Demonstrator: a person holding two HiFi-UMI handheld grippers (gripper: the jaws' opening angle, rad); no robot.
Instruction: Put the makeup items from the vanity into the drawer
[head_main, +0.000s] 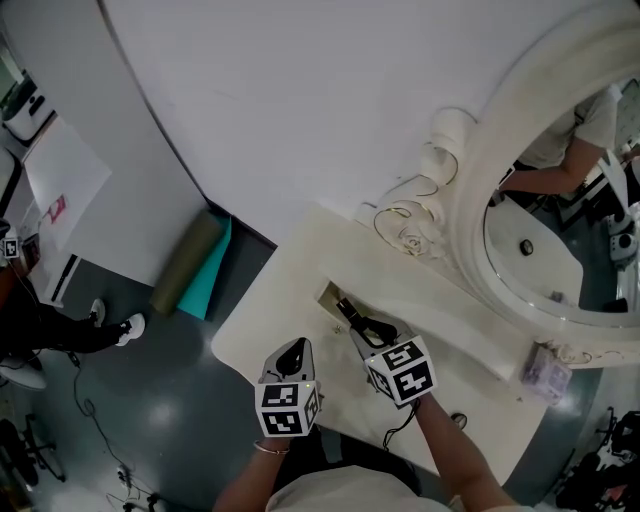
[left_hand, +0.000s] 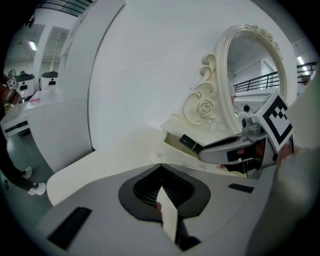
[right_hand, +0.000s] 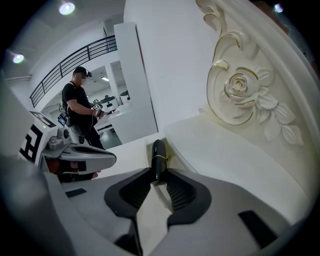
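Observation:
A slim black makeup tube (right_hand: 158, 157) with a thin gold band is clamped between the jaws of my right gripper (right_hand: 158, 178), pointing forward. In the head view the right gripper (head_main: 352, 318) holds the tube (head_main: 345, 308) over the open drawer slot (head_main: 327, 295) in the cream vanity top (head_main: 270, 310). My left gripper (head_main: 297, 347) hovers just left of it near the vanity's front edge. Its jaws meet at the tips (left_hand: 160, 167) with nothing between them. From the left gripper view the tube (left_hand: 190, 143) sticks out over the drawer's dark opening (left_hand: 172, 139).
An oval mirror with a carved rose frame (head_main: 470, 190) rises at the vanity's back right. A small patterned packet (head_main: 545, 376) lies at the right end. A rolled green mat (head_main: 188, 262) leans on the floor at the left. A person (right_hand: 77, 107) stands in the background.

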